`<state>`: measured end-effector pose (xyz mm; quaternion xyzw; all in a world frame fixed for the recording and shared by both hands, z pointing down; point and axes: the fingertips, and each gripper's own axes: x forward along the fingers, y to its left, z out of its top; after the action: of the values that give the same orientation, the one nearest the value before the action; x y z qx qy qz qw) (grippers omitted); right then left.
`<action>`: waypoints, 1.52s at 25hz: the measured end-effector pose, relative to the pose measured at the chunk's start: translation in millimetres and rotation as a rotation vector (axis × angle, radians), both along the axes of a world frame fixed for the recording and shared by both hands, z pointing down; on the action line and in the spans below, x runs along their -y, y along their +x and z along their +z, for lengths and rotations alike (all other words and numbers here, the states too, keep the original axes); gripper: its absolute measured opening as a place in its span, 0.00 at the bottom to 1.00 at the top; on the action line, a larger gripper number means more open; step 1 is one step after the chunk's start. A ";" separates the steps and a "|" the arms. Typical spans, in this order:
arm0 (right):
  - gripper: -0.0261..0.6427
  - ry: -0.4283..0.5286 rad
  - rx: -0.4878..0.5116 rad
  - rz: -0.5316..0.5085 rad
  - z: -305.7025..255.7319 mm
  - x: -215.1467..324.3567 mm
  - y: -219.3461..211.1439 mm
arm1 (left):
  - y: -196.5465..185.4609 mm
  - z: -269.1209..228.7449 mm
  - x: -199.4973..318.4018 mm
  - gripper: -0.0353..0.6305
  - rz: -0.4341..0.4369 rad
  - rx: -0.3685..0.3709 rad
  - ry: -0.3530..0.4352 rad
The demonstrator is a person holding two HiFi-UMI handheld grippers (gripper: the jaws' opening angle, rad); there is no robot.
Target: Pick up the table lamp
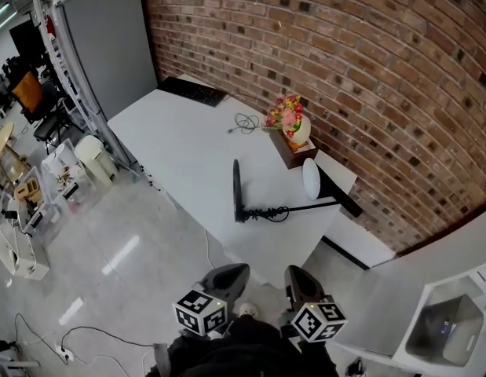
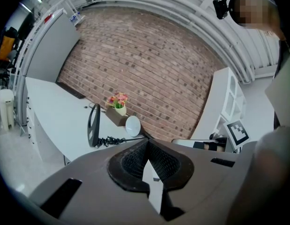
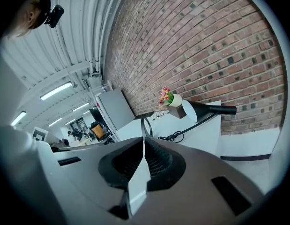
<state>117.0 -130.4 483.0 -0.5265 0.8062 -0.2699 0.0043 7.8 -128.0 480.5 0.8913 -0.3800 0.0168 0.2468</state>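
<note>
The black table lamp [image 1: 283, 209] lies on its side on the white table [image 1: 180, 144]. Its round base [image 1: 237, 190] stands on edge, and its shade [image 1: 321, 184] points at the brick wall. A coiled cord sits by the base. Both grippers hang over the floor, short of the table's near corner. My left gripper [image 1: 231, 275] and my right gripper [image 1: 299, 280] are both shut and hold nothing. The left gripper view shows the lamp [image 2: 93, 125] beyond the closed left gripper [image 2: 147, 142]. The right gripper view shows the lamp [image 3: 201, 110] ahead of the closed right gripper [image 3: 144, 138].
A flower pot on a wooden box [image 1: 292, 130] stands against the brick wall beside the lamp shade. A keyboard [image 1: 191, 91] and a loose cable [image 1: 244, 122] lie at the table's far end. A white bin [image 1: 93, 155] and cluttered desks stand at the left.
</note>
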 end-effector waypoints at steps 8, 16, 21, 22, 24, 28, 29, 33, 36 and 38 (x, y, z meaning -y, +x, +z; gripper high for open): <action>0.06 -0.021 0.012 -0.012 8.8 26.0 1.1 | 0.2 6.7 25.5 0.06 -0.010 0.010 -0.014; 0.06 -0.031 0.023 -0.024 15.4 56.1 6.4 | 2.2 11.1 55.0 0.07 -0.033 0.022 -0.017; 0.06 -0.038 0.026 -0.040 16.6 78.7 11.2 | 4.7 8.0 74.7 0.06 -0.051 0.021 -0.015; 0.06 -0.035 0.025 -0.042 15.4 83.0 11.9 | 4.4 5.1 78.4 0.06 -0.056 0.022 -0.009; 0.06 -0.029 0.025 -0.040 13.1 89.4 11.9 | 2.3 -0.1 83.1 0.06 -0.065 0.018 0.001; 0.06 -0.037 0.027 -0.045 12.6 96.4 10.7 | 0.7 -4.0 87.4 0.06 -0.068 0.024 0.005; 0.06 -0.042 0.028 -0.050 13.4 97.4 9.8 | 0.5 -4.7 88.3 0.06 -0.069 0.028 0.006; 0.06 -0.050 0.037 -0.066 13.0 99.1 4.1 | -3.3 -5.1 88.7 0.06 -0.078 0.029 -0.001; 0.06 -0.049 0.044 -0.055 12.5 103.1 4.1 | -3.5 -3.9 91.7 0.06 -0.069 0.031 -0.009; 0.06 -0.051 0.054 -0.035 12.7 104.7 5.5 | -3.4 -4.1 94.3 0.06 -0.052 0.037 -0.012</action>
<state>122.5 -235.1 495.7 -0.5048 0.8077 -0.3044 0.0081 4.4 -222.3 476.4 0.8792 -0.4073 0.0292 0.2454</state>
